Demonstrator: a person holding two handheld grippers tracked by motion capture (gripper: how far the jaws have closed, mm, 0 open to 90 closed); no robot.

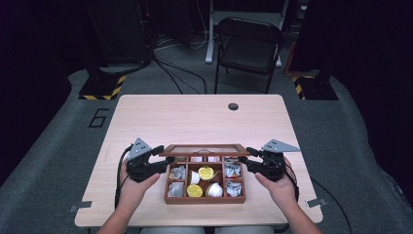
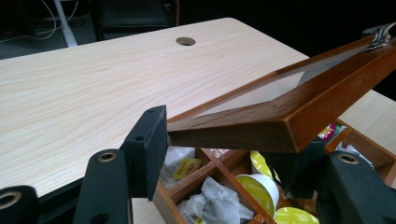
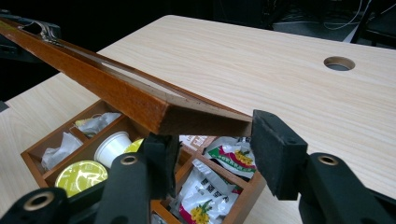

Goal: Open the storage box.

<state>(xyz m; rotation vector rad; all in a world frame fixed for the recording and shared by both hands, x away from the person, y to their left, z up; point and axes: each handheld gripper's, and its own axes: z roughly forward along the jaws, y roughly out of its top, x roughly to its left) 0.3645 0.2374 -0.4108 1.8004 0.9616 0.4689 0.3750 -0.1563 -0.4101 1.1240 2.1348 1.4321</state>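
On pale wood-grain table (image 1: 160, 117): both grippers, left (image 1: 164, 158) and right (image 1: 245, 159), clamp glass-paned brown lid (image 1: 204, 149) above compartmented wooden box (image 1: 204, 199); dark room, grey carpet.

One wooden box (image 1: 205, 199) with one raised lid (image 1: 205, 148) sits on one counter (image 1: 195, 119); two tongs (image 1: 163, 158) (image 1: 243, 161) flank it; one chair (image 1: 248, 44) stands behind.

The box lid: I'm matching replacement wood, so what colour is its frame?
Reddish-brown wood on the lid, clearest in the left gripper view.
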